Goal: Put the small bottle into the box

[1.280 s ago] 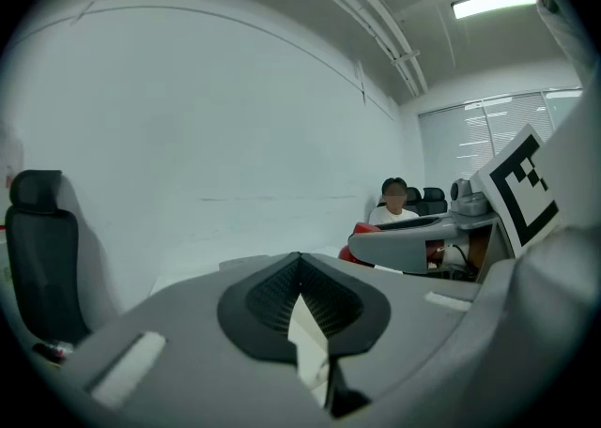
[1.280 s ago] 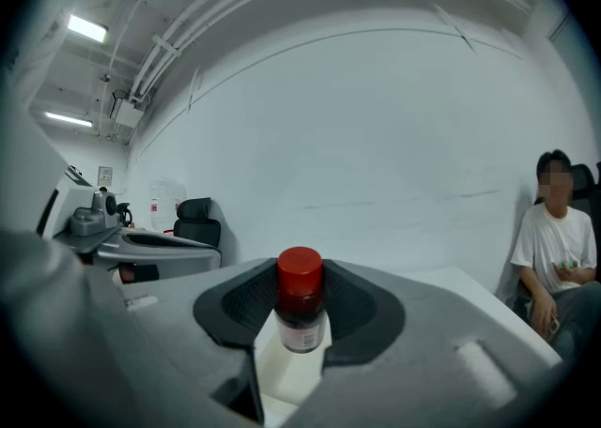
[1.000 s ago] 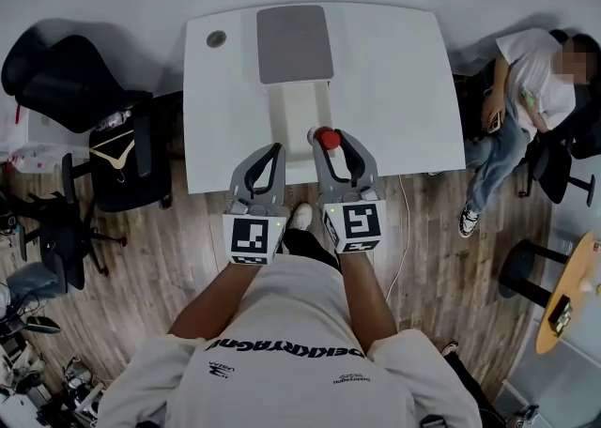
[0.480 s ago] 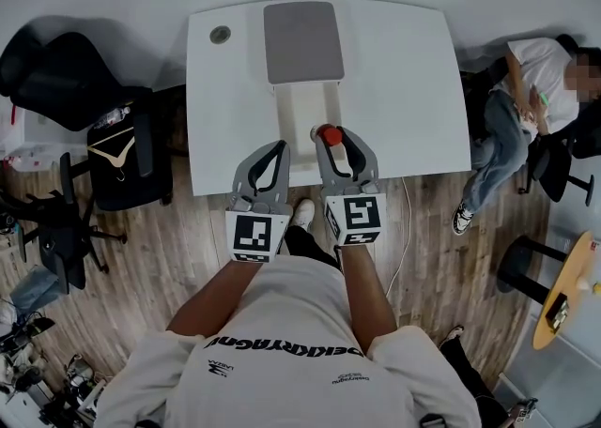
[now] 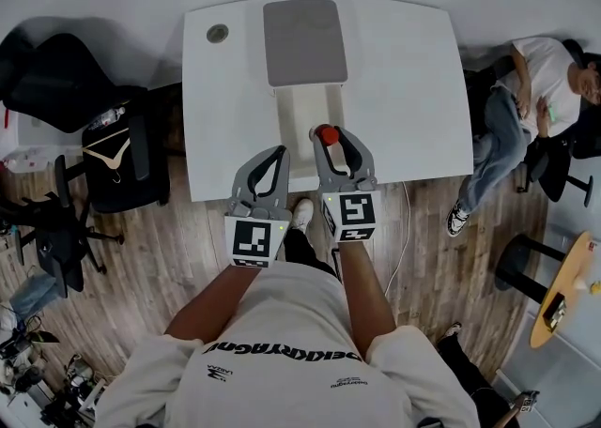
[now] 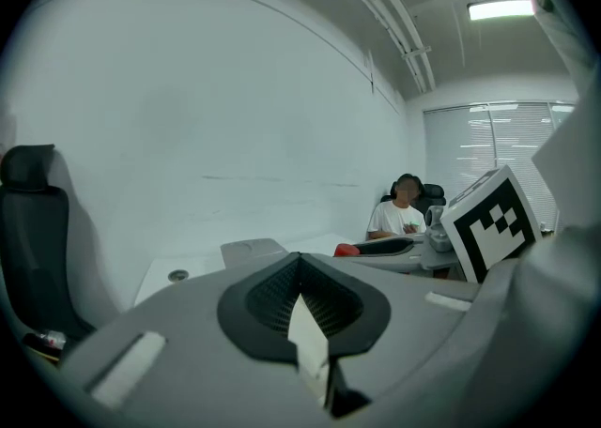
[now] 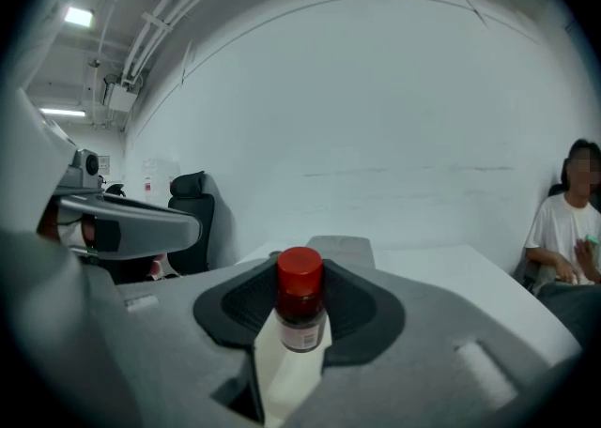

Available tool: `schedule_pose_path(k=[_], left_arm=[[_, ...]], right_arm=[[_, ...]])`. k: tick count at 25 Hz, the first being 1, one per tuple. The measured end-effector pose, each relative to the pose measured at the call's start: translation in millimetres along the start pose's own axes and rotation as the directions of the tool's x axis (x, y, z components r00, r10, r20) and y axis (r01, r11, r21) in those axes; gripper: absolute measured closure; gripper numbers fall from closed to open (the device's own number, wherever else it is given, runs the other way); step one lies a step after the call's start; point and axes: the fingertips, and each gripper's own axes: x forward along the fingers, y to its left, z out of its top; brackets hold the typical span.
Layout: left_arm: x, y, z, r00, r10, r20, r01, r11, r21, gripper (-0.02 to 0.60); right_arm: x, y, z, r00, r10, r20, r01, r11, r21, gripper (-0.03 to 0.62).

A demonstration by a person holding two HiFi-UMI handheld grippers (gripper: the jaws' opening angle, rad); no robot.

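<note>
Visitor: Bottle first. Where is the small bottle (image 5: 326, 135)?

Operator: Near the middle of the head view, gripped in the right tool (image 5: 330, 136). The right gripper view shows it upright, with the two dark pads pressed on its body from either side. The red cap (image 7: 300, 275) stands clear above them, and a label band sits just under the cap.

Visitor: And against the box (image 5: 280, 126)?

Operator: The box is white and open on top, a long narrow shape running from the near edge of the desk (image 5: 404, 88) toward the top of the frame. The bottle shows over its right half, close to the right wall. Whether it touches the bottom of the box I cannot tell.

Visitor: Lid?

Operator: A grey lid (image 5: 303, 41) lies flat at top centre and meets the far end of the box.

Visitor: The other tool?

Operator: The left tool (image 5: 279, 150) is just left of the right one, with its tips at the box's left wall. Its jaws are closed tip to tip with nothing between them, and the left gripper view agrees.

Visitor: Around all that?

Operator: The desk is white, with a round grommet (image 5: 217, 34) near its upper left corner. Wooden floor (image 5: 188, 238) lies below it and a black chair (image 5: 56, 88) stands at upper left. A seated person (image 5: 526, 98) in a white shirt and jeans is at the right edge.
</note>
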Motion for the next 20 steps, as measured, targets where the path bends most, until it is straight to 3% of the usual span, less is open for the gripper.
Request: schedule_pose_path(k=[20], left_arm=[[14.4, 12.3, -21.8, 0.999, 0.009, -0.04, -0.01, 1.0, -0.021, 0.577]], right_arm=[[55.7, -8.4, -42.4, 0.994, 0.011, -0.113, -0.01, 1.0, 0.004, 0.454]])
